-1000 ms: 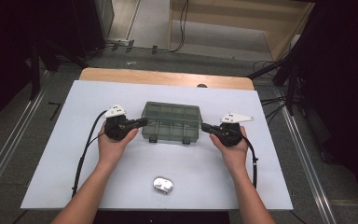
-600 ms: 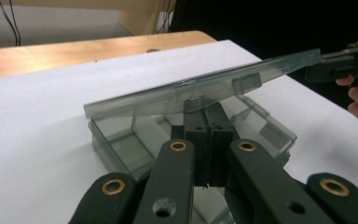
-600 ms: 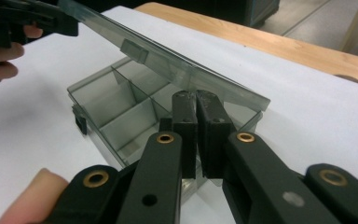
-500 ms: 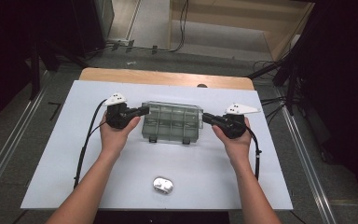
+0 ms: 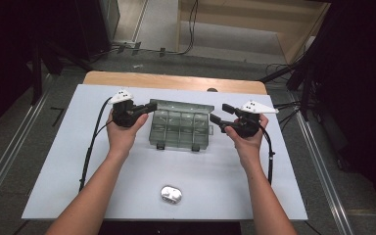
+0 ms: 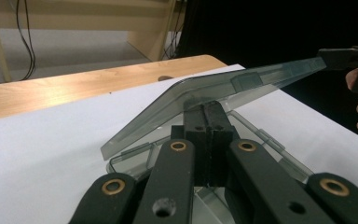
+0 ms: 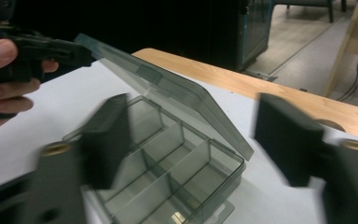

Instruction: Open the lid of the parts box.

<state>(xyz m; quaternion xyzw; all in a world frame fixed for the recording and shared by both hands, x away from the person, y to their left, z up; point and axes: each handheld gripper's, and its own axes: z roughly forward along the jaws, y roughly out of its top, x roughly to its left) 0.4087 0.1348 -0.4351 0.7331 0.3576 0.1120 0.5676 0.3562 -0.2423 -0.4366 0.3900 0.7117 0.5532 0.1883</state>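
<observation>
Plainly, the lid is being lifted off the compartments. The left gripper [image 5: 152, 106] has its jaws pressed right together, and from the right gripper view they seem to pinch the near corner of the smoky clear lid [image 6: 242, 81], holding it up at a slant. The right gripper [image 5: 219, 112] has just been opening its jaws; they now stand wide with nothing between them, just beside the box's far end and not touching it. The box [image 5: 178, 128] sits mid-table between the two hands, its divided compartments showing; I cannot make out for certain whether anything lies in them. I judge the opening to be about halfway: the lid hangs tilted, not yet laid back. The next move, I'd say, calls for the left hand to swing it further over on its hinge without dragging the light box along, and the free right jaws could steady the base. Nearer the person lies a small silvery object [image 5: 171, 194], well apart from the box. Everything rests on a white sheet [image 5: 78, 161] over a wooden table [image 5: 176, 81]. Round about the room is dark, with cables on the grey floor and pale wooden furniture at the back.
</observation>
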